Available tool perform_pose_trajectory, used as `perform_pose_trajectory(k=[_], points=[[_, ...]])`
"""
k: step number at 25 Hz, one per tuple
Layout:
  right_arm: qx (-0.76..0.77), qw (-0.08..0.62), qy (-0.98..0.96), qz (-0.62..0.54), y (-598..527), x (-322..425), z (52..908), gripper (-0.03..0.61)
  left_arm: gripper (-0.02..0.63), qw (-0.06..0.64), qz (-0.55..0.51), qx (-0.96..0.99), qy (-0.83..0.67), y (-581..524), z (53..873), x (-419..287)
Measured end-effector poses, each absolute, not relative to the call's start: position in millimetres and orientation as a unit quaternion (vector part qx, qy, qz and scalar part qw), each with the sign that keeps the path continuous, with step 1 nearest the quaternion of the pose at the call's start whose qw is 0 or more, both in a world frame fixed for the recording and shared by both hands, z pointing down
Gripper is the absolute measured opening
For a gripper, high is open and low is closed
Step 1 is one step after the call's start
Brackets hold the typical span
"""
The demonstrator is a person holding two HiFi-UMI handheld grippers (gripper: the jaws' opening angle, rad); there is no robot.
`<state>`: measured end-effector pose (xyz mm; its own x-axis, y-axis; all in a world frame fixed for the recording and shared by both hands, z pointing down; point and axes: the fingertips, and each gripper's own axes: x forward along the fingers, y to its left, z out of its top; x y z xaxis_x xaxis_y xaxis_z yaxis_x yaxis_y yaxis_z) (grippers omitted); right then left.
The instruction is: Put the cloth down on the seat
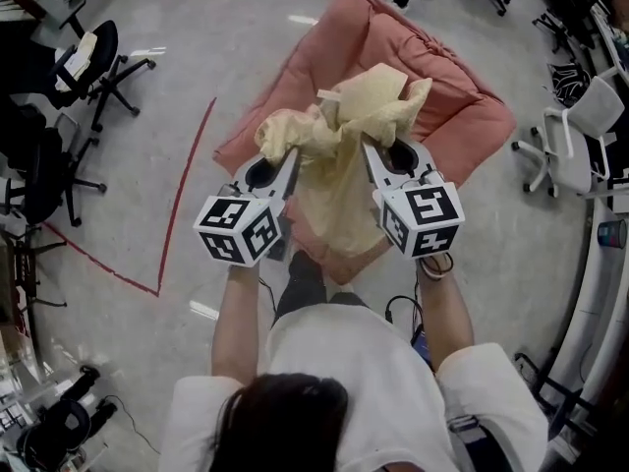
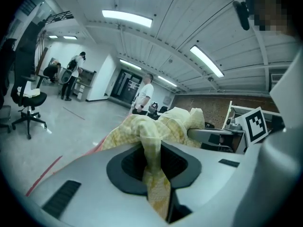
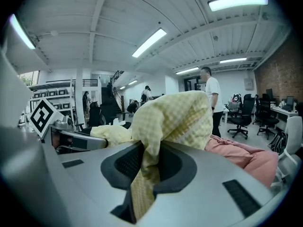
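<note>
A pale yellow checked cloth [image 1: 339, 146] hangs bunched between my two grippers above a pink cushioned seat [image 1: 452, 106]. My left gripper [image 1: 285, 160] is shut on the cloth's left part, a fold [image 2: 154, 174] pinched between its jaws. My right gripper [image 1: 375, 157] is shut on the right part, where the cloth [image 3: 161, 126] drapes over its jaws. The middle of the cloth sags down toward the seat's near edge. In the right gripper view the pink seat [image 3: 251, 157] lies just beyond the jaws.
Office chairs stand at the left [image 1: 93, 67] and at the right [image 1: 575, 136]. A red tape line [image 1: 182, 195] runs over the grey floor left of the seat. People stand far off in the room [image 3: 212, 98].
</note>
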<state>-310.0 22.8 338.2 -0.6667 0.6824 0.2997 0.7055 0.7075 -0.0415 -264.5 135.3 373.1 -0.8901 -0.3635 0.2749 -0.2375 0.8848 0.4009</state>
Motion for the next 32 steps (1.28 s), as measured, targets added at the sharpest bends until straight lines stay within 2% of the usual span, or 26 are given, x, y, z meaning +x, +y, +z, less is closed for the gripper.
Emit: perform_pose_trajectory(k=[3,6,15,20,29,32], points=[[-0.367,0.167,-0.915,-0.027,31,-331,360,0.078,0.075,0.183,-0.176,0.163,-0.954,147,388,-288],[-0.348,0.217,-0.912,-0.013,31,-351,409,0.080,0.075,0.210,-0.181,0.171,-0.945,149,427,-308],[-0.256,0.411,-0.873,0.055,21,-389,624,0.081,0.075,0.338,-0.234,0.162,-0.897,150,627,-357],[-0.214,0.495,-0.839,0.068,1,-388,734,0.086,0.075,0.405,-0.223,0.163,-0.872,140,727,-373],[-0.210,0.555,-0.803,0.060,8,-400,853,0.101,0.077,0.473,-0.203,0.171,-0.840,132,847,-400],[-0.219,0.562,-0.795,0.068,18,-403,870,0.151,0.088,0.481,-0.207,0.172,-0.834,130,863,-405]])
